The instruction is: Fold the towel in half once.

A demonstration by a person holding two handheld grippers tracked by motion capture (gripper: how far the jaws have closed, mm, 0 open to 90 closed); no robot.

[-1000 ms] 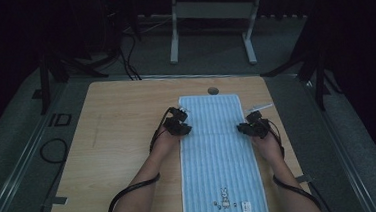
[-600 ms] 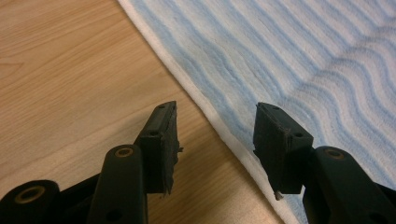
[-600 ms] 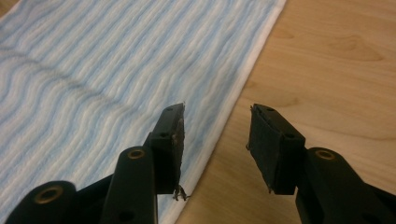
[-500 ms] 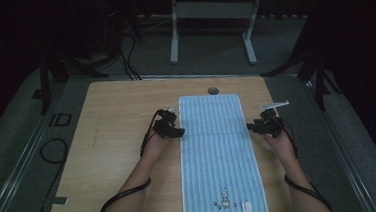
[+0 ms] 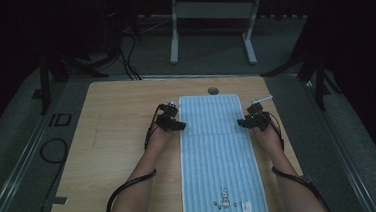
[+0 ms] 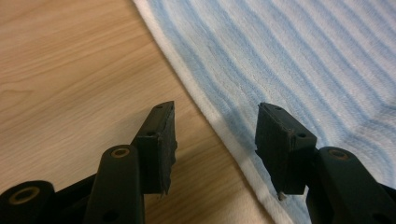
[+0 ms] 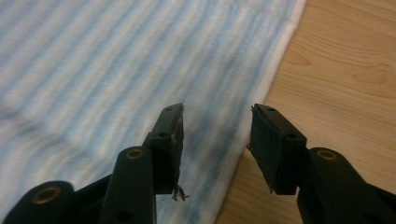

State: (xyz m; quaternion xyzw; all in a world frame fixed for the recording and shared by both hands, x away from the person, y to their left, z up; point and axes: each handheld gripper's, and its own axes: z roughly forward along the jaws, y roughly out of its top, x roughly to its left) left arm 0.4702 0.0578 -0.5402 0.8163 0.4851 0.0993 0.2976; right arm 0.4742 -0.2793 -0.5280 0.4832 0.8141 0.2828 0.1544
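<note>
Item: blue striped towel (image 5: 219, 159), spread flat lengthwise on the wooden surface (image 5: 113, 141). Left hand-held gripper (image 5: 173, 125) and right hand-held gripper (image 5: 250, 123), jaws just opened and holding nothing, straddle opposite long edges, presumably poised to fold.
</note>
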